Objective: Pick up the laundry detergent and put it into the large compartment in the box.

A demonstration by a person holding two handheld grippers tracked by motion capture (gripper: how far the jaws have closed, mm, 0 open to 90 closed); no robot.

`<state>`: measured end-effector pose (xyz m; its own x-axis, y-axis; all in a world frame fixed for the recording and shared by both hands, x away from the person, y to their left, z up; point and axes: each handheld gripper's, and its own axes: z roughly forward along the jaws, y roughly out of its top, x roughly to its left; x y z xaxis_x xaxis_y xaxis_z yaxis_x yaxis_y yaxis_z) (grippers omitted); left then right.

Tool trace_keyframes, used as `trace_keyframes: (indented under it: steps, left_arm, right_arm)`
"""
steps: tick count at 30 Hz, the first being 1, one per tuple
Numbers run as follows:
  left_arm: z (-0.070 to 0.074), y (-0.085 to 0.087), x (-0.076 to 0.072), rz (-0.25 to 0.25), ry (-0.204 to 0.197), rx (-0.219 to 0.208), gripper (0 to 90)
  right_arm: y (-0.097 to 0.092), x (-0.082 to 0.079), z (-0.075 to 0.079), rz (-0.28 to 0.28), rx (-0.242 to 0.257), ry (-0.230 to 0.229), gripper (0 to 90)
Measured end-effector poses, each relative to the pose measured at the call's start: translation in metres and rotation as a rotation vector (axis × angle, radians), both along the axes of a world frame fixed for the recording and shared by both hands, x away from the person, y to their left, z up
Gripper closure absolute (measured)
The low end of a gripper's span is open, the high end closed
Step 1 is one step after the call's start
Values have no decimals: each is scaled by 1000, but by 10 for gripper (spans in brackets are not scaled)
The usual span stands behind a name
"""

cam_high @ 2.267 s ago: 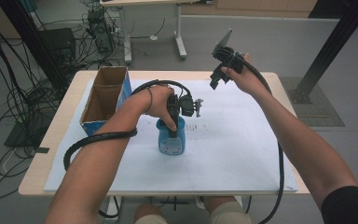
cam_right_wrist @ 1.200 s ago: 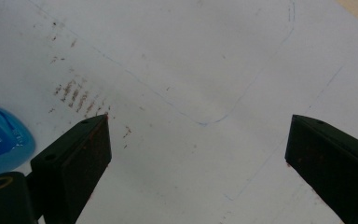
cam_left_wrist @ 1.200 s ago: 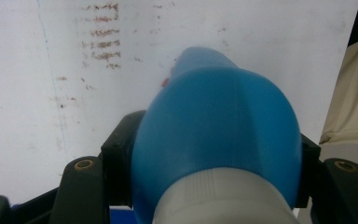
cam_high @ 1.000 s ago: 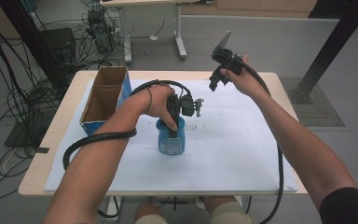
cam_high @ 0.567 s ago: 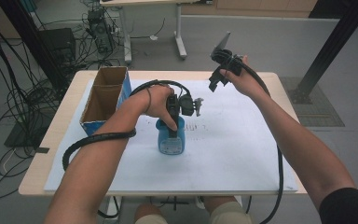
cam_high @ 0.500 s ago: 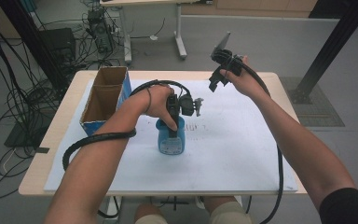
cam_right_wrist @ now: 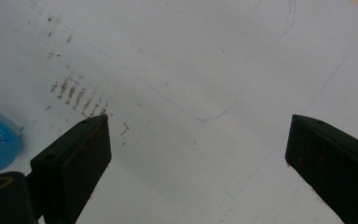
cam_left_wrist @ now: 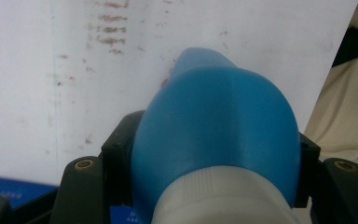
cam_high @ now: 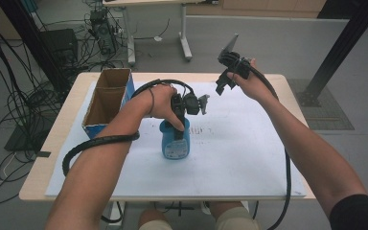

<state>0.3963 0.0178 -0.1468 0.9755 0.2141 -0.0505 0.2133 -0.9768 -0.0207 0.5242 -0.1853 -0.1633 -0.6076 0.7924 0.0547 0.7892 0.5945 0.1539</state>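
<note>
Item one, far left: cardboard box [cam_high: 106, 97], open-topped, blue on its outer side, standing near the table's [cam_high: 52, 158] left rear edge on the white sheet [cam_high: 249, 158]; well apart from the work.

Item two, your left tool [cam_high: 181, 123]: pointed down and clamped on the blue bottle [cam_high: 176, 140]; in the left gripper view both jaws press the blue top [cam_left_wrist: 214, 126] just above its white ribbed collar [cam_left_wrist: 223, 196]; the bottle stands upright at mid-table, just right of the box.

Change noted: almost none; against the frames of the past two seconds the grip holds at the same closure, and bottle and both hands sit where they were; judged a settled hold, so the bottle is secured and ready for a lift or for work on its top.

Item three, your right tool [cam_high: 227, 72]: raised above the table's far right part, well apart from the bottle; jaws stand wide with nothing between them; below them, the sheet with brown specks [cam_right_wrist: 74, 95] and a faint pen outline [cam_right_wrist: 242, 88].

Obstructions: none between right tool and bottle; your left cable [cam_high: 96, 143] loops across the sheet beside the forearm, a possible snag.
</note>
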Motion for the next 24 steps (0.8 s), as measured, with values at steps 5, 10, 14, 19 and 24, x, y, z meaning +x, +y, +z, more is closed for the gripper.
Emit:
trace_keyframes:
  steps: [5,10,14,19,24]
  left_arm:
    - [29,8,3,120,-13,-3,377]
    - [57,16,4,222,-32,5,377]
    - [77,18,3,295,-33,38,377]
    - [106,31,2,410,-46,37,377]
    - [136,55,4,557,-70,9,377]
  right_arm:
    - [-1,-2,1,-1,0,-5,70]
    - [-1,-3,2,-13,1,-2,69]
    - [0,-5,3,-7,2,-2,69]
    - [-1,-8,4,-2,6,-4,69]
    - [-3,-11,6,7,8,-13,69]
